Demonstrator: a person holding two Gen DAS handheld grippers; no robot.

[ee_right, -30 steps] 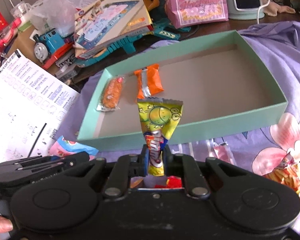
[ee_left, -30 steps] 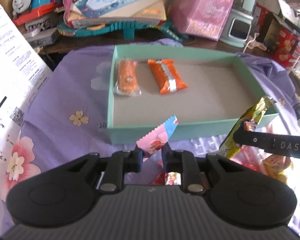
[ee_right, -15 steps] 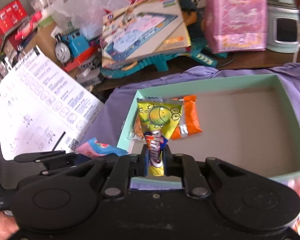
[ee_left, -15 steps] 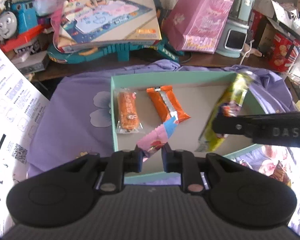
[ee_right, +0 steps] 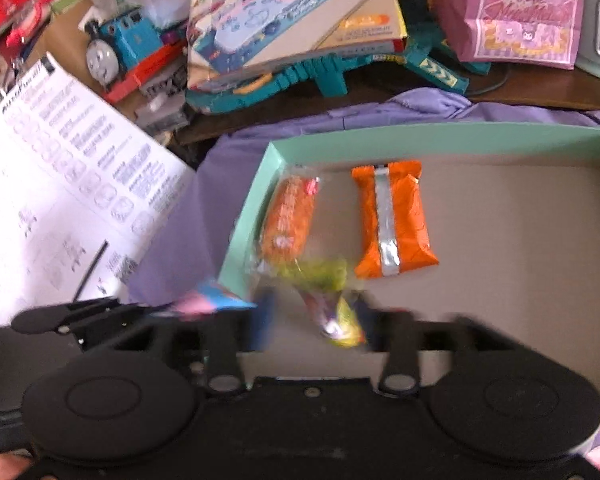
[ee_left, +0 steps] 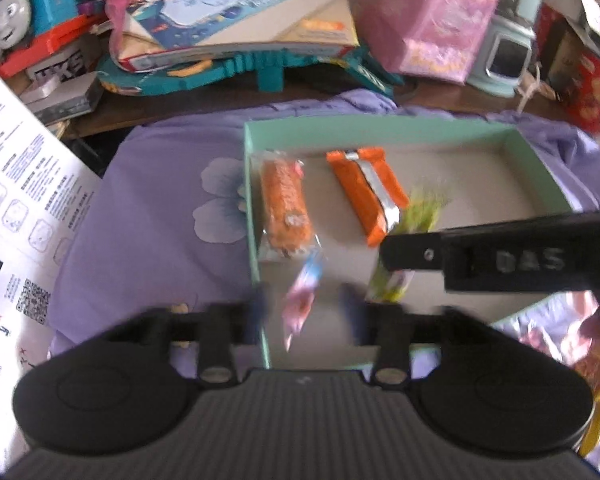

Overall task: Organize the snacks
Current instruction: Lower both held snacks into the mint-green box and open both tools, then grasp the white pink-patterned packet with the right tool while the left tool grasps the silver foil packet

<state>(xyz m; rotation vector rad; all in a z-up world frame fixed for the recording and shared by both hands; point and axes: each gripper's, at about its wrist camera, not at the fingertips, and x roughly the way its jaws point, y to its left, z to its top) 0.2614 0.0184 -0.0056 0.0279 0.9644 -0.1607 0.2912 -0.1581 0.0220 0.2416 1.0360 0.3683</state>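
Blurred by motion: pink packet [ee_left: 302,300] between left gripper [ee_left: 303,309] fingers, just opened, long axis running away from camera, over green box [ee_left: 256,216]. Yellow packet [ee_right: 332,304], smeared, loose between right gripper [ee_right: 312,322] fingers, likewise just spread apart.

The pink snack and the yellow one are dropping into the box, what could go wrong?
1. The pink snack falls close to the green box's left wall, so it might catch the edge or tip outside.
2. The yellow snack drops near the clear-wrapped orange snack and may land on it, making a pile.
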